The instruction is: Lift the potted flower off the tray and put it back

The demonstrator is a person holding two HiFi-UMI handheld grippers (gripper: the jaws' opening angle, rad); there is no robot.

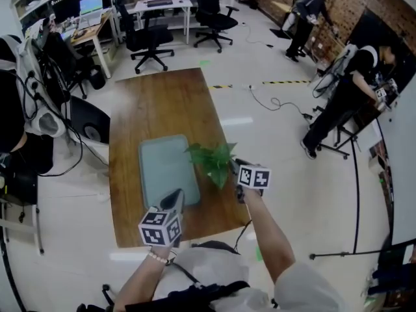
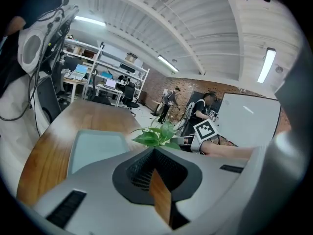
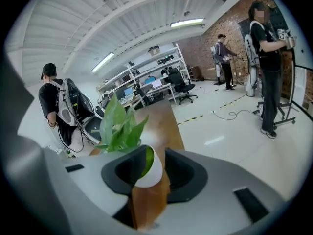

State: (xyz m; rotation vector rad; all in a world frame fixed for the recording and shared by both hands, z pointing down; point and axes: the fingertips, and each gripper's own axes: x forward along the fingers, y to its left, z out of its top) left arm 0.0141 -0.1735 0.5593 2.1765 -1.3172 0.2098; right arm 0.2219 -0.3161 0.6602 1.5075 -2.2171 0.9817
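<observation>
The potted flower (image 1: 214, 163) is off the tray (image 1: 162, 168); it sits over bare wood between the tray's right edge and the right edge of the table (image 1: 156, 103), towards the near end; no view shows whether its base rests on the wood or hangs clear of it. The right gripper (image 1: 235, 171) has its jaws set wide around the white pot (image 3: 152, 170); one pad lies against the pot's side and the other looks to meet its widest part, so I read this as a grasp rather than a loose straddle; the leaves rise above the jaws. The left gripper (image 1: 175, 197) hovers over the tray's near right corner; its jaws are pressed together with nothing between them, only a sliver of table showing past them.

The lift-off looks done; the return is the step in hand. The next move calls for carrying the pot sideways over the tray's right rim; it should stay upright and clear the rim, then settle on the flat bed before the jaws let go; the left gripper is close to that path and may need to give way.
</observation>
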